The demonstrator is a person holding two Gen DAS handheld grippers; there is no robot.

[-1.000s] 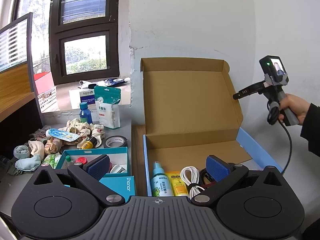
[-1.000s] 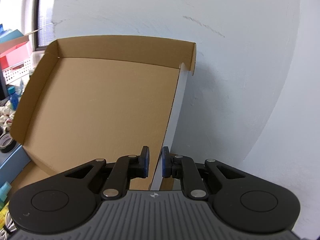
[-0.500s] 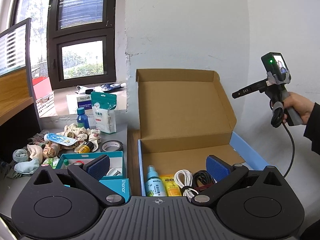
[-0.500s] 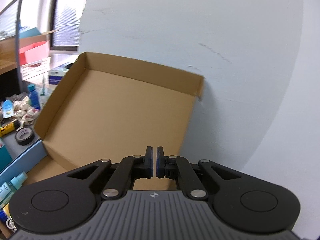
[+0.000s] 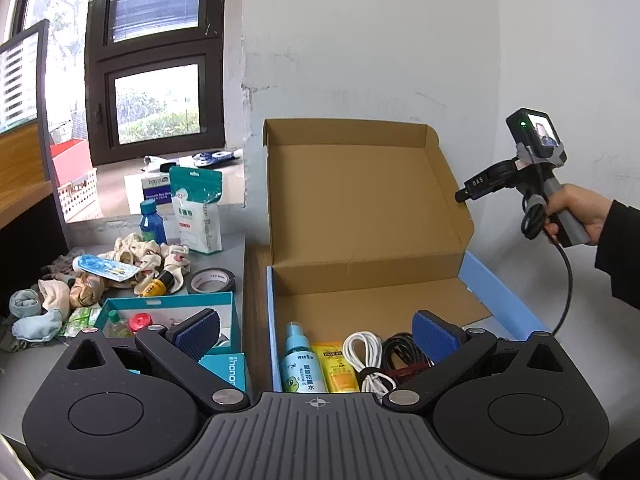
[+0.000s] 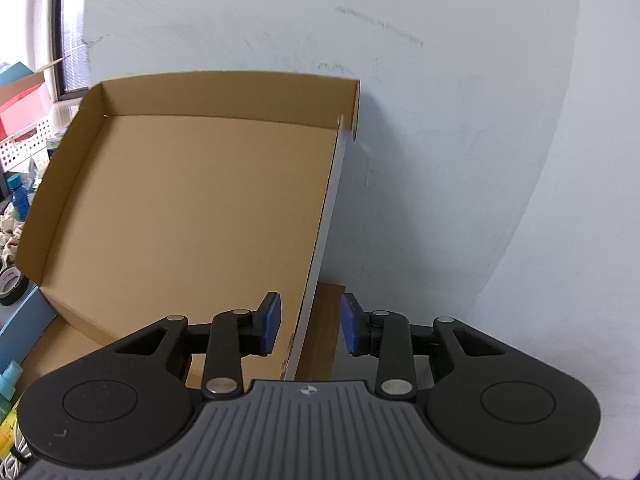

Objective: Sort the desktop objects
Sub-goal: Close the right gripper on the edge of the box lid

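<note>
An open cardboard box (image 5: pixel 360 300) with a raised lid (image 5: pixel 360 196) holds a spray bottle (image 5: pixel 299 364), a yellow tube (image 5: pixel 338 372), a white cable (image 5: pixel 366 354) and a black cable (image 5: pixel 402 354). My left gripper (image 5: pixel 316 332) is open and empty, held above the box's front. My right gripper (image 6: pixel 307 326) is open, its fingers on either side of the lid's right side flap (image 6: pixel 320 248) without touching it. It also shows in the left wrist view (image 5: pixel 460 196), at the lid's right edge.
A teal box (image 5: pixel 224 304) with small items stands left of the cardboard box. Behind it lie a tape roll (image 5: pixel 211 280), a pile of socks (image 5: pixel 132 256), a blue bottle (image 5: pixel 151 222) and a white pouch (image 5: pixel 198 208). A white wall (image 6: pixel 460 160) is right behind the lid.
My right gripper was shut and has opened around the lid's right flap, moving closer to it. My left gripper has barely moved and stays open.
</note>
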